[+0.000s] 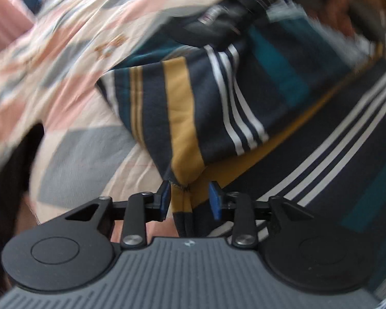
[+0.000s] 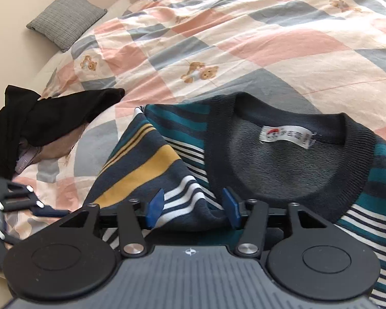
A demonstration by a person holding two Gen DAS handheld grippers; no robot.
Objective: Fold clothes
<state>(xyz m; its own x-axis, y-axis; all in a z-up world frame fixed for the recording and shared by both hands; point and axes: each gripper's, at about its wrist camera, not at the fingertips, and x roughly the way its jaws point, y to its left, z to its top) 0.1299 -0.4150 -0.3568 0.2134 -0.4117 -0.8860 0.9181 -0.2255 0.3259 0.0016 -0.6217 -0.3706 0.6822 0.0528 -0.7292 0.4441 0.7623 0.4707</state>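
One navy knit sweater with teal, mustard and white stripes (image 2: 283, 159) lies spread on the bed, over one pink, grey and cream checked duvet with teddy bears (image 2: 244, 38). Two grippers here. The left gripper (image 1: 190, 199) has a mustard-striped edge of the sweater between its blue pads, jaws partly apart, so can't tell if it's actually pinching. The right gripper (image 2: 193, 207) is stuffed with a striped fold near the collar, same story. One black crumpled garment (image 2: 38, 121) sits far left, plus one grey square cushion (image 2: 67, 18) further back. No containers anywhere.
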